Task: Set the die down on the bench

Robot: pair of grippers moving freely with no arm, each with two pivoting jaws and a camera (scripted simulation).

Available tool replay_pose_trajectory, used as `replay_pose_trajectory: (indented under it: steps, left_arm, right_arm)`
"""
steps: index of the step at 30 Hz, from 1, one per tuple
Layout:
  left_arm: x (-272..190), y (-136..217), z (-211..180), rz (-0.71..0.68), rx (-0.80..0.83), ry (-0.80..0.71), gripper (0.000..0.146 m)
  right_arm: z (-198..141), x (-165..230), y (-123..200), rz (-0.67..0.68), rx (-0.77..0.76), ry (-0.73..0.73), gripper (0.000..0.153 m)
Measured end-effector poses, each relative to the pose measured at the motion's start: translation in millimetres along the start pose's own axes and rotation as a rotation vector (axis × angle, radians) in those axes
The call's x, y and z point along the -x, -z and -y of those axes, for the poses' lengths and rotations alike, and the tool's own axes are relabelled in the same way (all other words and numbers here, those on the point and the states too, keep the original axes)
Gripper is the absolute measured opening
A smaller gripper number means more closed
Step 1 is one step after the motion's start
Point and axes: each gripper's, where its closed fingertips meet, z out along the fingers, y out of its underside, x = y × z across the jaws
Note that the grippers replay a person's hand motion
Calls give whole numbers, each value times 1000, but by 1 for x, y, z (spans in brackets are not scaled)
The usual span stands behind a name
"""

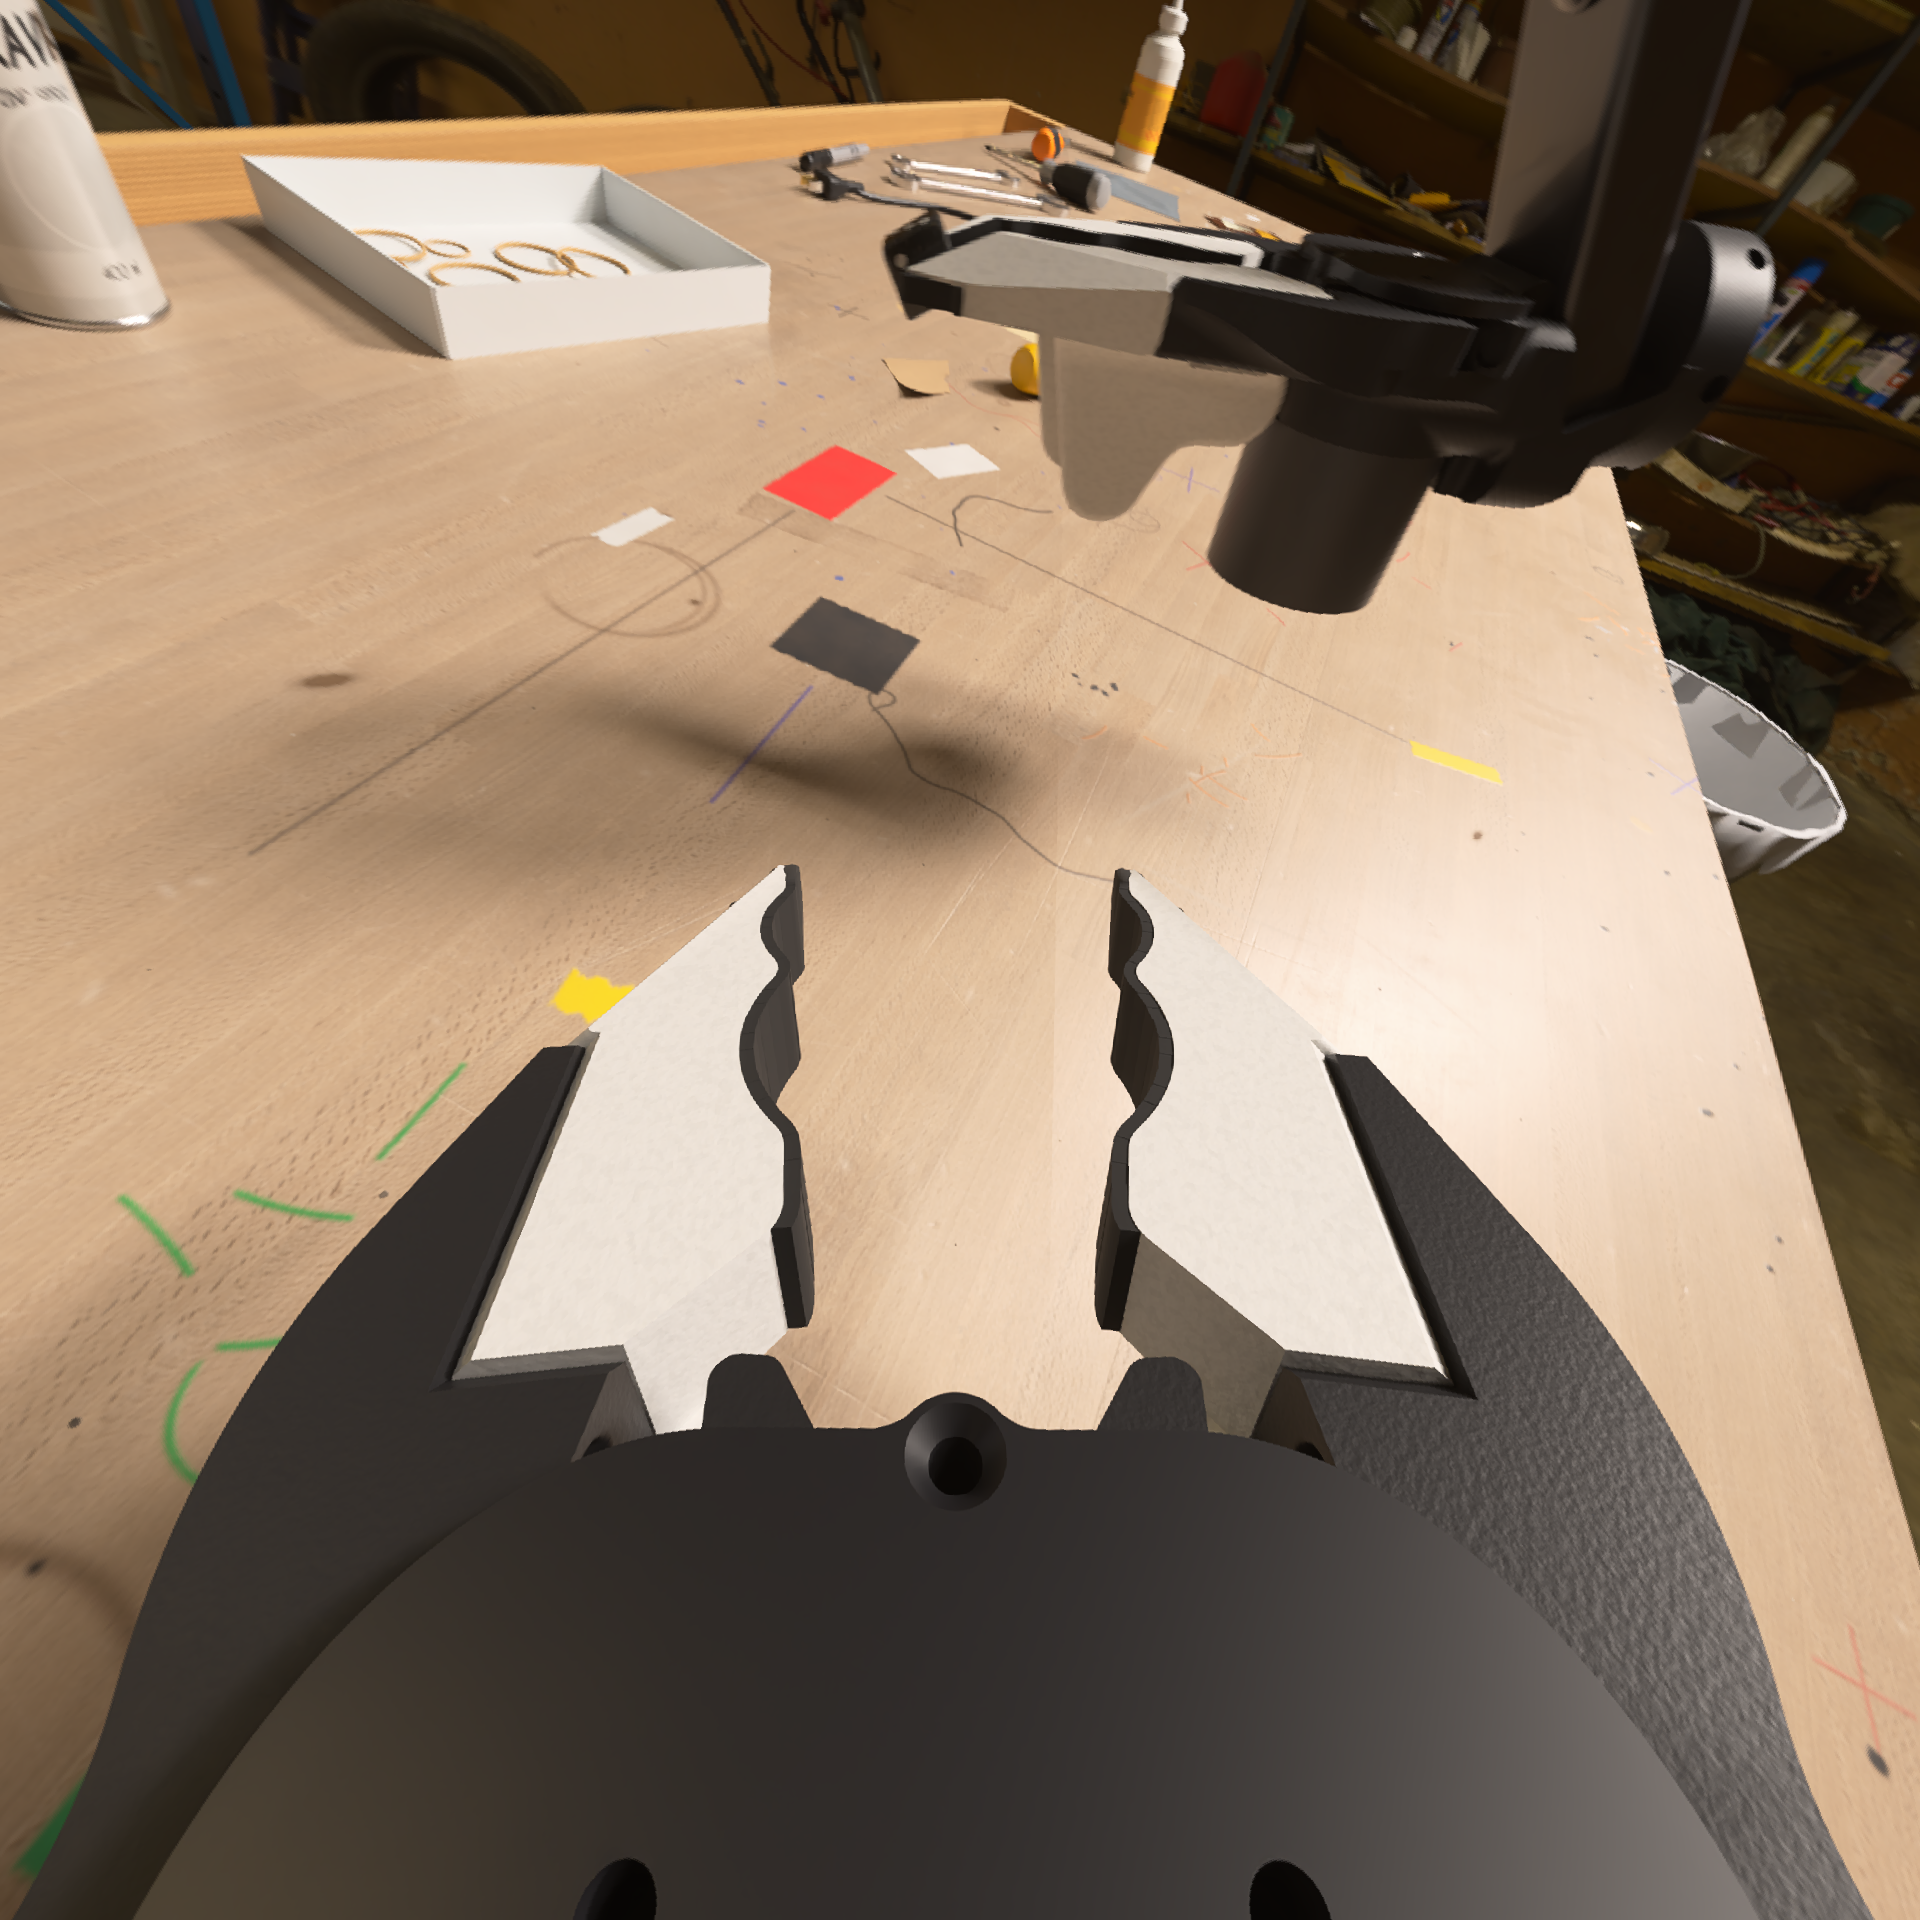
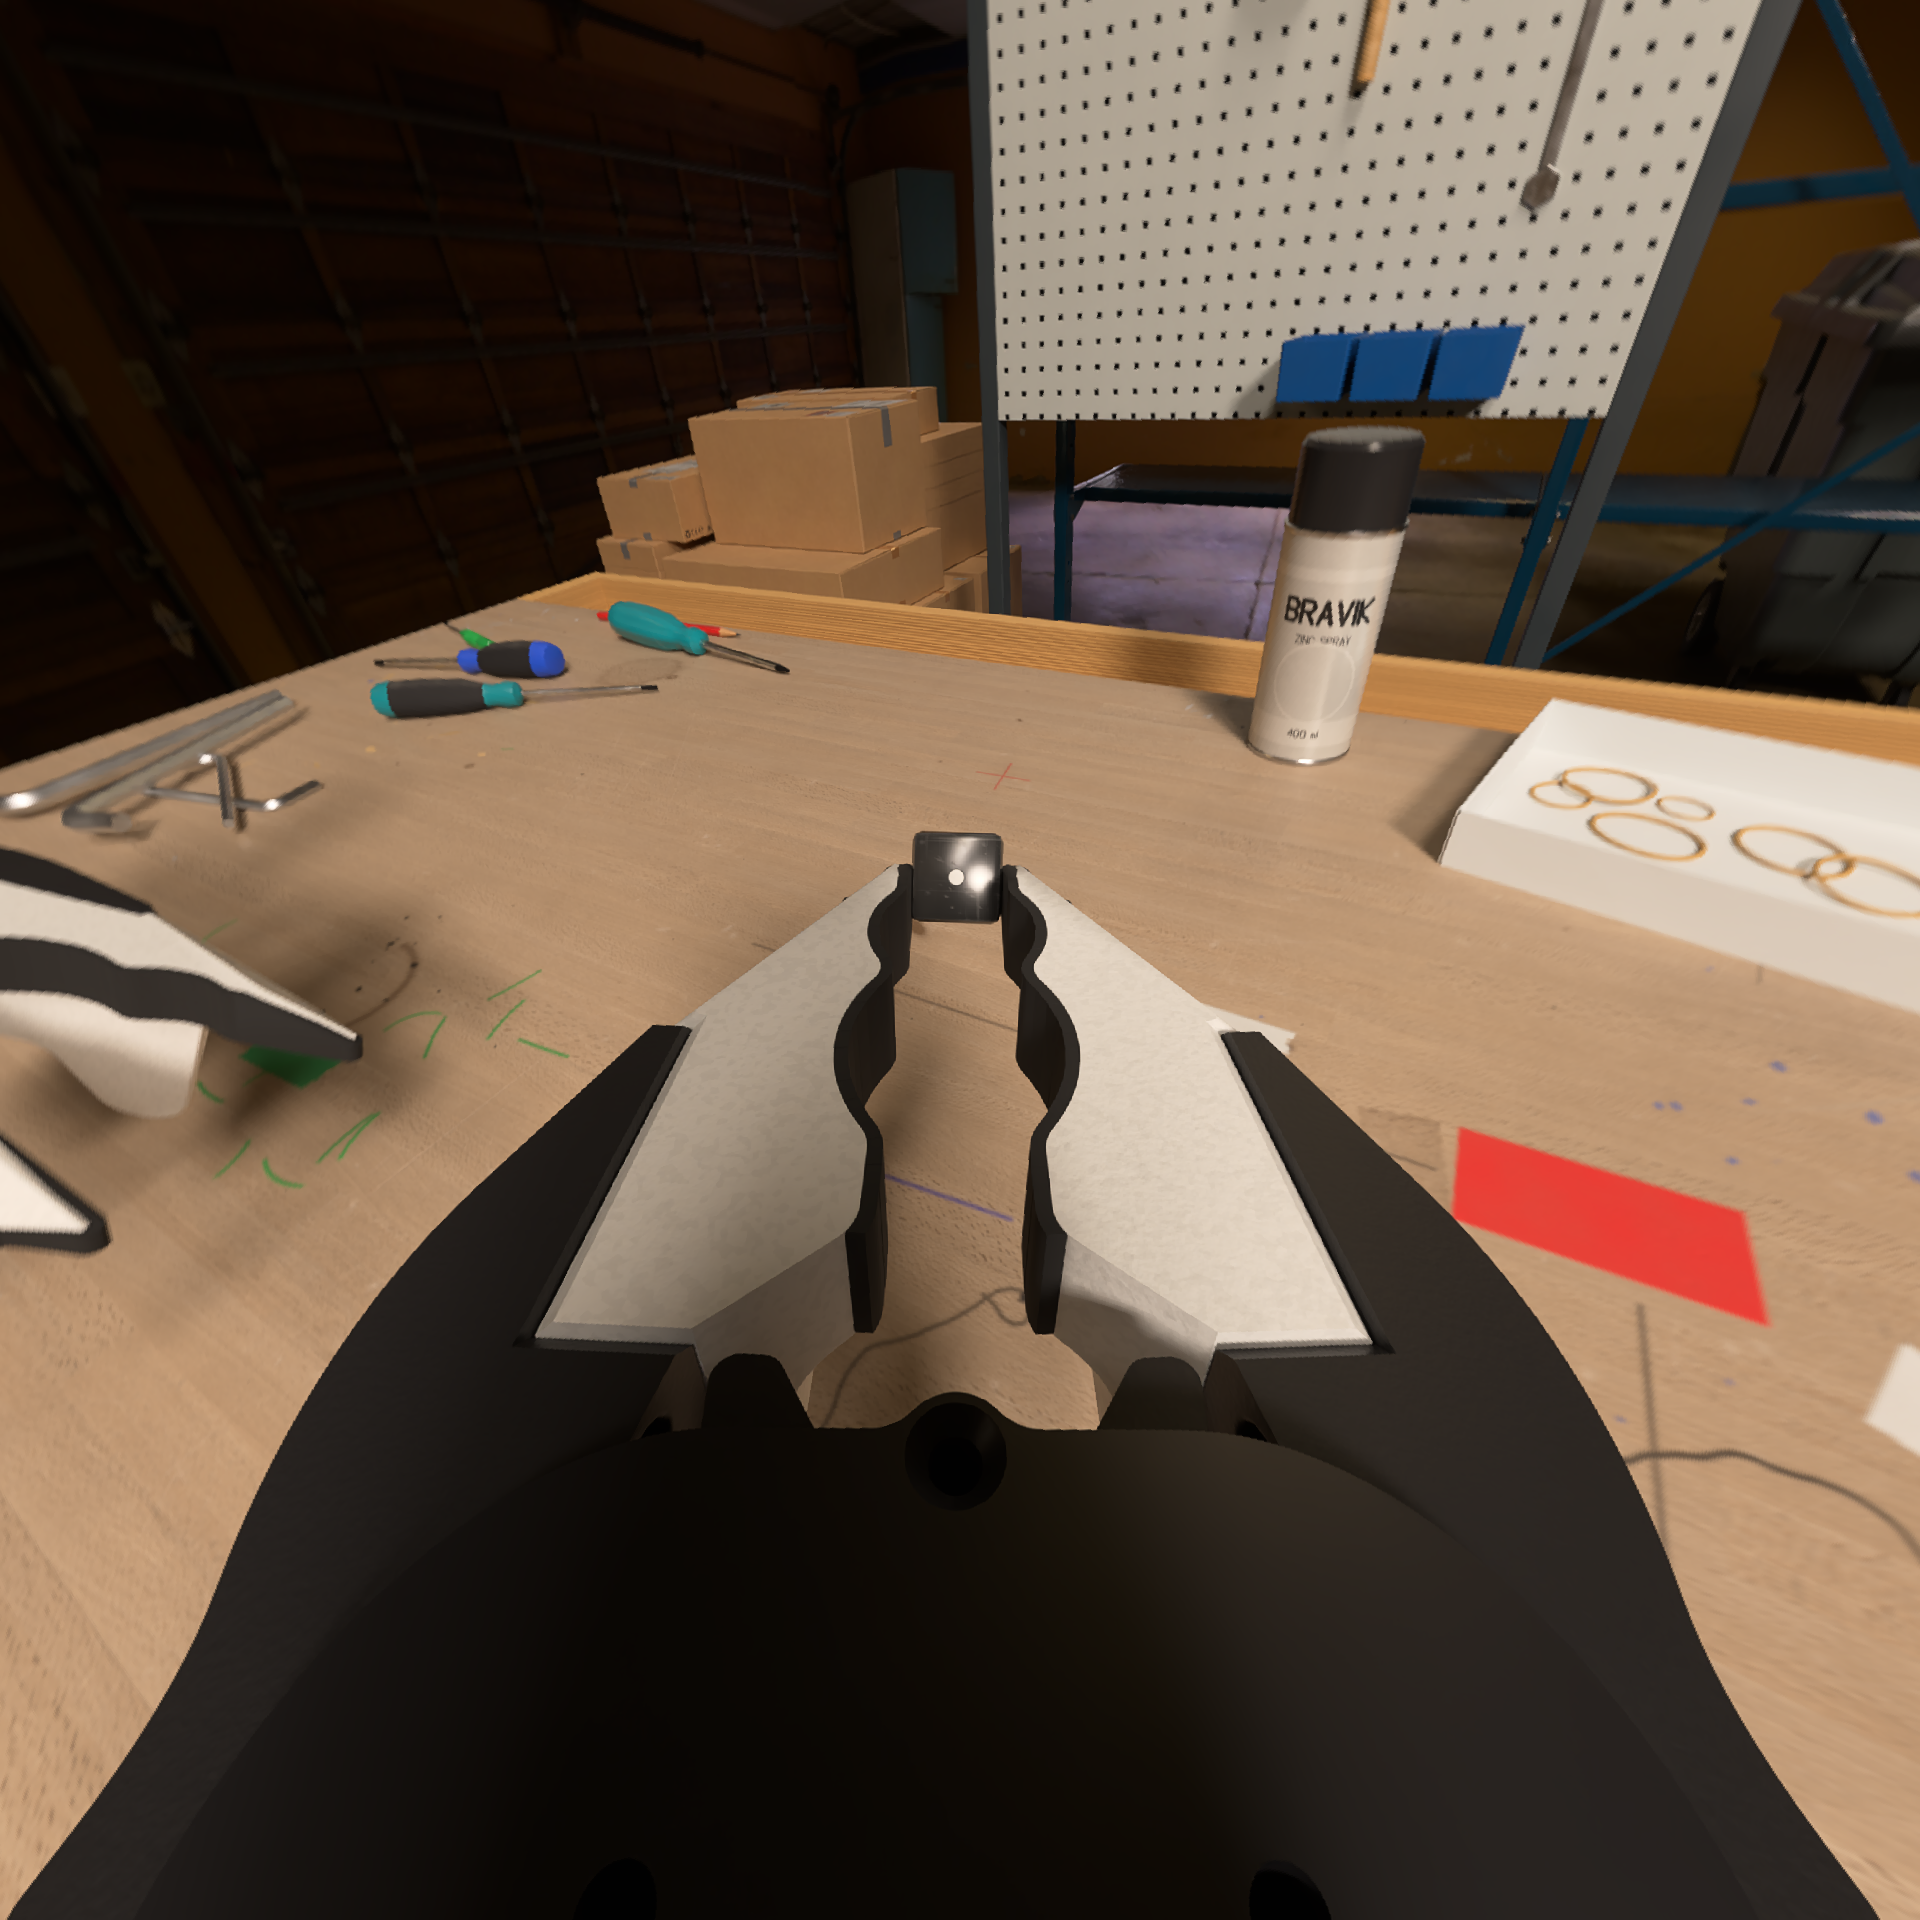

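A small black die with one white pip facing me is pinched between the fingertips of my right gripper, held above the wooden bench. In the left wrist view the right gripper hangs above the bench at the upper right; the die is barely visible as a dark bit at its tips. My left gripper is open and empty, low over the bench. Its fingers show at the left edge of the right wrist view.
A white tray with rubber rings stands near the back rail. A spray can, screwdrivers, hex keys, a glue bottle and wrenches lie around. Red and black patches mark the bench.
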Motion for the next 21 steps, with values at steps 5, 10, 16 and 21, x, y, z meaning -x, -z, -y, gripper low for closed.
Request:
replay_pose_trajectory:
  steps: [5,10,16,21]
  left_arm:
    - [1,-5,-12,-15,48,-21,60]
    - [-3,-6,-15,-45,54,-29,60]
    - [-5,-7,-17,-61,67,-25,60]
    - [-6,-7,-17,-65,71,-24,60]
  right_arm:
    - [-14,-8,-11,-29,27,-66,16]
    - [-21,-6,-17,-18,58,-67,16]
    - [-21,-7,-20,-21,77,-44,16]
    - [-22,-12,-16,-34,97,-32,16]
